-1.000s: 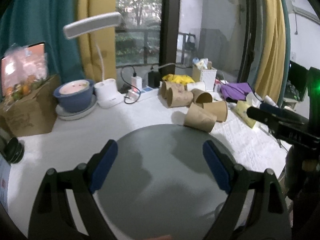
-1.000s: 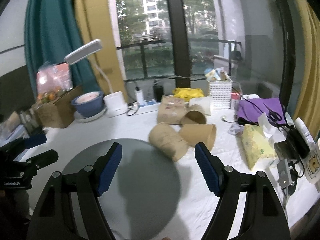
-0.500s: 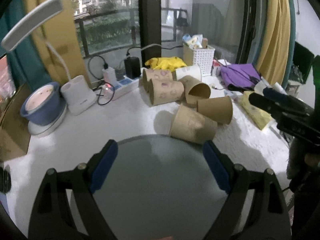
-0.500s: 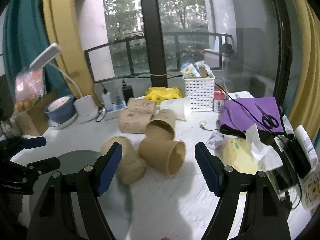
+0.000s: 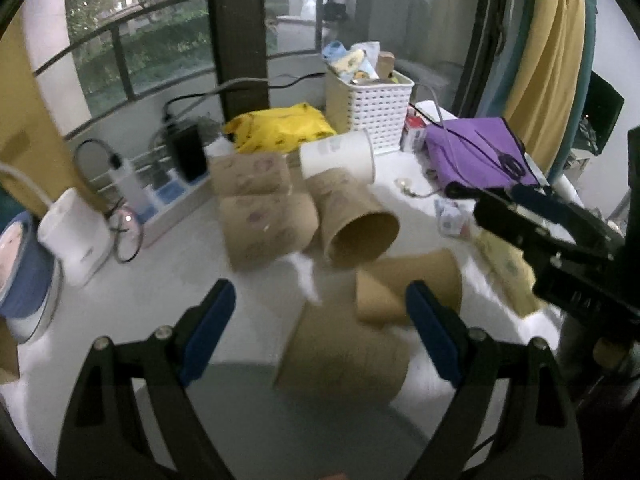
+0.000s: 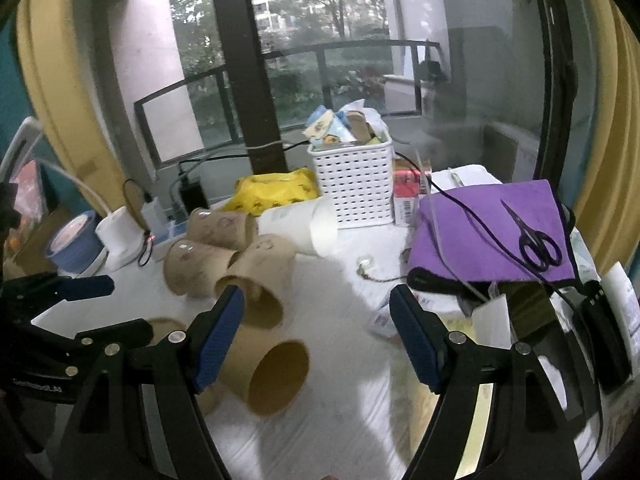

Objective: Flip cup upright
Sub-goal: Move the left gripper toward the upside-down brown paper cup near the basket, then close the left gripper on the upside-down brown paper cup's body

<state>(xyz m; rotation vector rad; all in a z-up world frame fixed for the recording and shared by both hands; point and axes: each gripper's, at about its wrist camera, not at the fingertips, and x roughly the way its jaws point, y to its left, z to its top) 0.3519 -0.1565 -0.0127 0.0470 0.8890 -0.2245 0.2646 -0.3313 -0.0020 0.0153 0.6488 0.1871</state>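
Several brown paper cups lie on their sides on the white table. In the left wrist view the nearest cup (image 5: 344, 356) lies at the far edge of a grey round mat (image 5: 288, 424), between the tips of my open, empty left gripper (image 5: 320, 328). Another cup (image 5: 408, 288) lies just behind it, and one (image 5: 356, 220) shows its open mouth. A white cup (image 5: 338, 156) lies farther back. In the right wrist view my open, empty right gripper (image 6: 316, 332) hovers above the table, right of a cup (image 6: 268, 372) with its mouth facing me. The left gripper (image 6: 60, 312) shows at the left.
A white basket (image 6: 354, 184) of items, a yellow bag (image 6: 276, 190), a purple cloth (image 6: 492, 232) with scissors (image 6: 536, 240), and a tissue pack stand right and back. A lamp base (image 5: 76, 236), a blue bowl (image 5: 16, 264) and a power strip sit at the left.
Both grippers have moved forward and right toward the pile of cups. The nearest cup now lies between the left gripper's tips. Both stay open.
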